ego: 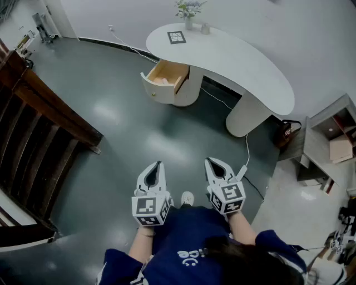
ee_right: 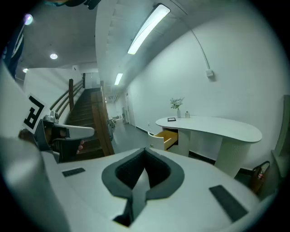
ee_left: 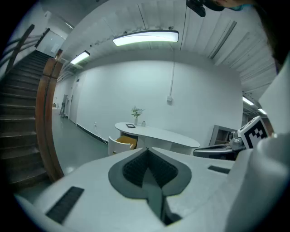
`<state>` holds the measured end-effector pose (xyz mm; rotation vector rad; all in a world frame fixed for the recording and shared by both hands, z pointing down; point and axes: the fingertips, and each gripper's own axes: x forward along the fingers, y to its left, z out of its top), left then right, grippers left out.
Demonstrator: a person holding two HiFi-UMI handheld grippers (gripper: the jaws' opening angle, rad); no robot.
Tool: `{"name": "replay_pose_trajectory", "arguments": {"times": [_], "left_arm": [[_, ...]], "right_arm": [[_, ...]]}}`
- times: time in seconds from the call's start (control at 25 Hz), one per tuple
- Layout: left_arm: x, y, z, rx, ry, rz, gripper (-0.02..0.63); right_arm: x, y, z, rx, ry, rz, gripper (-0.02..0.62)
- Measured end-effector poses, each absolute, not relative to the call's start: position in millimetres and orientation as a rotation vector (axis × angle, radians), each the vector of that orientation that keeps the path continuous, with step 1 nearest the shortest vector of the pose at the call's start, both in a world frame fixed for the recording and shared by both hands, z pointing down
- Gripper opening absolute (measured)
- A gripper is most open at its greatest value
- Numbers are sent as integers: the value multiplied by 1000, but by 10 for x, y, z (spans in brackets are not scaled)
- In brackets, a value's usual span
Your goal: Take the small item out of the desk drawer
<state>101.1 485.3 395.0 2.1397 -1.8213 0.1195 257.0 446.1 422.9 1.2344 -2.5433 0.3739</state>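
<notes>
1. The left gripper (ee_left: pixel 147 150) has its two jaws pressed together with nothing between them. The right gripper (ee_right: pixel 145 150) is likewise closed and empty.
2. In the head view the two grippers are held side by side in front of the person's blue top (ego: pixel 189 245), each tilted a little downward and aimed at the desk (ego: pixel 239 58). One white shoe (ego: pixel 187 197) shows between them.
3. Under them lies a smooth, dark grey-green floor (ego: pixel 133 128) that reflects the ceiling lights. The grippers are well apart from the desk.
4. There is one white, bean-shaped desk, standing on two rounded pedestals against a plain white wall (ego: pixel 289 28).
5. One drawer (ego: pixel 165 79), with a wooden inside, stands pulled out of the left pedestal. The small item (ego: pixel 161 81) lies inside it as a pale pinkish patch, too small for its shape to be made out.
6. Three things stand on the desk top: a vase of flowers (ego: pixel 188 11), a small pale bottle (ego: pixel 205 28) just beside it, and a square black-and-white card (ego: pixel 176 37).
7. One white cable (ego: pixel 246 150) trails over the floor by the right pedestal.
8. One dark wooden staircase (ego: pixel 39 117) rises at the left, and one grey shelf unit (ego: pixel 325 139) stands at the right.
</notes>
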Motion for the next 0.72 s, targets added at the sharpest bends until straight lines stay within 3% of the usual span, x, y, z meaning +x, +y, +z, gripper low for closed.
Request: {"name": "replay_pose_trajectory", "arguments": {"times": [0.72], "left_arm": [[1432, 4688, 3939, 2165, -1835, 137, 5]], "right_arm": [[2910, 4296, 4332, 1225, -2600, 527, 8]]}}
